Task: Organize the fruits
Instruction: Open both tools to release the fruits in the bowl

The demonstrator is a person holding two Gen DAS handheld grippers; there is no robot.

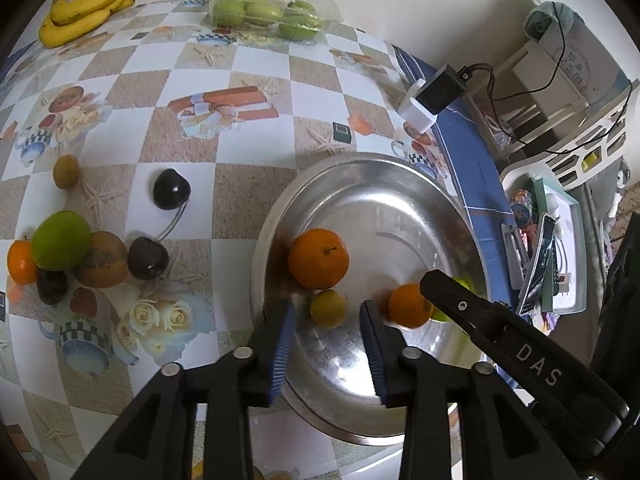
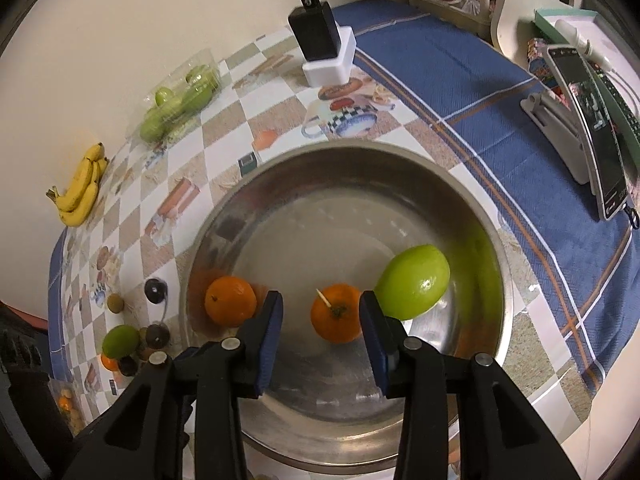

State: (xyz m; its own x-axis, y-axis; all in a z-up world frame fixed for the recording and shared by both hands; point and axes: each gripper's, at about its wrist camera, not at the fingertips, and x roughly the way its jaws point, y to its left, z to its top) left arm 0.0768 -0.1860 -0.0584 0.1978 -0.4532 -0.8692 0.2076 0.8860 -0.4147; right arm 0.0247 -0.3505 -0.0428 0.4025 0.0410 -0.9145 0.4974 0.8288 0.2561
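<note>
A steel bowl holds two oranges, one large and one smaller, a small yellow-green fruit and a green fruit. My left gripper is open over the bowl, around the small yellow-green fruit without touching it. My right gripper is open above the bowl, empty, with the smaller orange between its fingers below. Its black body shows in the left wrist view.
On the table left of the bowl lie a green fruit, an orange, brown fruits, dark plums and a small kiwi. Bananas and a clear box of green fruits sit by the wall. A charger and phone stand stand at right.
</note>
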